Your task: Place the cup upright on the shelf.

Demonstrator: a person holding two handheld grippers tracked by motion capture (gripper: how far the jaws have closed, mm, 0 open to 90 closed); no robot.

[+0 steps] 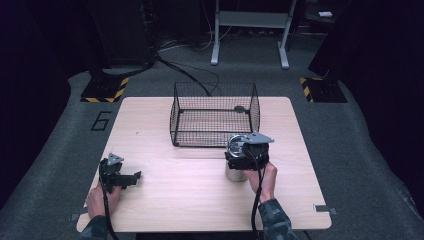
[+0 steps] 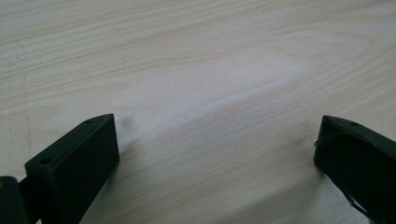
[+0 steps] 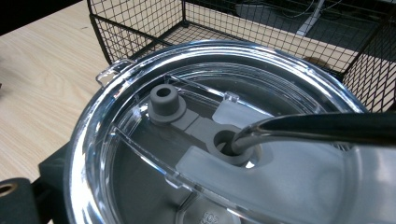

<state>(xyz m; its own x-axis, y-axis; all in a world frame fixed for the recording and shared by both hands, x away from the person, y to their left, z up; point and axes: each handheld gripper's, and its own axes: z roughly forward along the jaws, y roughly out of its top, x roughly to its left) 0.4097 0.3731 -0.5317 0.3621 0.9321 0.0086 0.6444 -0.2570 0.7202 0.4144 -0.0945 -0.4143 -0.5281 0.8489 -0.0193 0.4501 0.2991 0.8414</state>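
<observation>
A cup (image 1: 235,172) stands on the table (image 1: 190,200), a little right of the middle and near the front edge. It is a shiny metal cup. It stands just in front of the basket (image 1: 215,116), near the basket's front right corner, and I cannot tell if the two touch.

The cup has a clear lid (image 3: 140,93) on top. In the right gripper view the lid looks round and see-through, with a little tab at its rim. A grey plug (image 3: 166,100) sits on the lid, out of its hole. A metal straw (image 3: 317,128) goes into the hole in the lid and bends off to the right.

The right gripper (image 1: 239,161) is at the top of the cup. The person's right hand (image 1: 264,177) holds it from behind. The cup sits between its black jaws, but the lid hides the tips, so I cannot tell if they squeeze the cup or only sit beside it.

The basket is made of black wire. It is open at the top and sits at the back middle of the table. A small dark thing (image 1: 240,108) lies inside it at the far right.

The left gripper (image 1: 131,178) is far from the cup, near the front left of the table. The left hand (image 1: 102,199) holds it low. Its jaws are spread wide apart, with bare wood between them.
</observation>
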